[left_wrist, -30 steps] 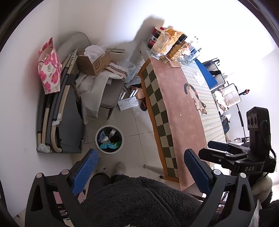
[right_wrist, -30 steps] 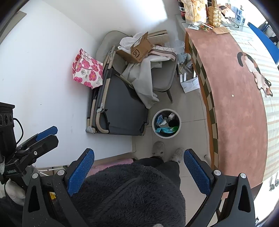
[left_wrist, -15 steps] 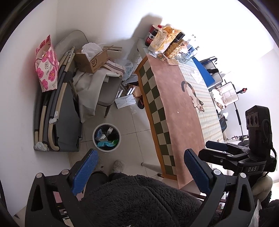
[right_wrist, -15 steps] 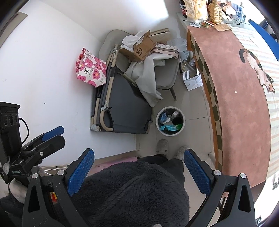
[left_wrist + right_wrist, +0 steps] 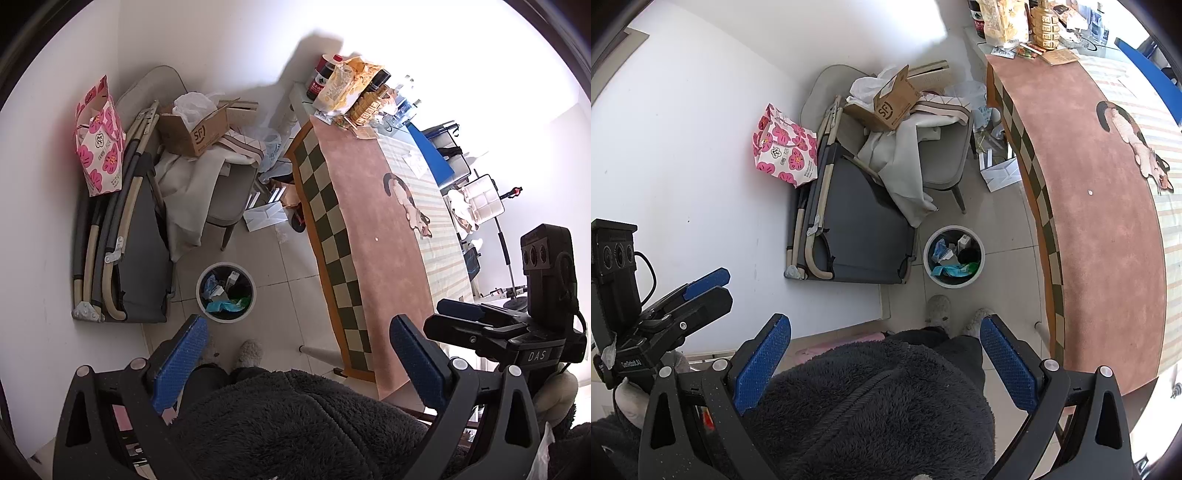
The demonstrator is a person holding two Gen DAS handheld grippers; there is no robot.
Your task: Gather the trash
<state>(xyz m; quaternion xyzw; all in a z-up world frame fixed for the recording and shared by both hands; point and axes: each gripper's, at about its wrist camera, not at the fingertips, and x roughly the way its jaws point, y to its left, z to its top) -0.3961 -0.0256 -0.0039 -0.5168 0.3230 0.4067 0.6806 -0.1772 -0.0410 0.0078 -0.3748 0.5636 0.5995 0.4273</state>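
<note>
While both tools hang above the tiled floor, the left gripper [image 5: 295, 354] and the right gripper [image 5: 884, 350] each hold their blue, stippled jaws spread wide with nothing between them, framing the person's dark fleece jacket [image 5: 871, 413] and fuzzy grey slippers [image 5: 938, 308]. Just ahead of the slippers stands a round white trash bin [image 5: 226, 292], its black liner holding crumpled blue and green wrappers and a small white carton. Beside it, against the white wall, lies a folded grey cot [image 5: 140, 258] with curved tubular legs, a pink flower-printed paper bag [image 5: 99, 140] leaning on it. A grey upholstered chair [image 5: 229, 199] carries draped pale cloth and an open cardboard box [image 5: 195, 129]. The long worktop [image 5: 373, 206], covered in a soft pinkish mat with a checkered border and a cat motif, bears one tiny white scrap [image 5: 376, 239]; bottles and crinkled snack bags crowd its far end
</note>
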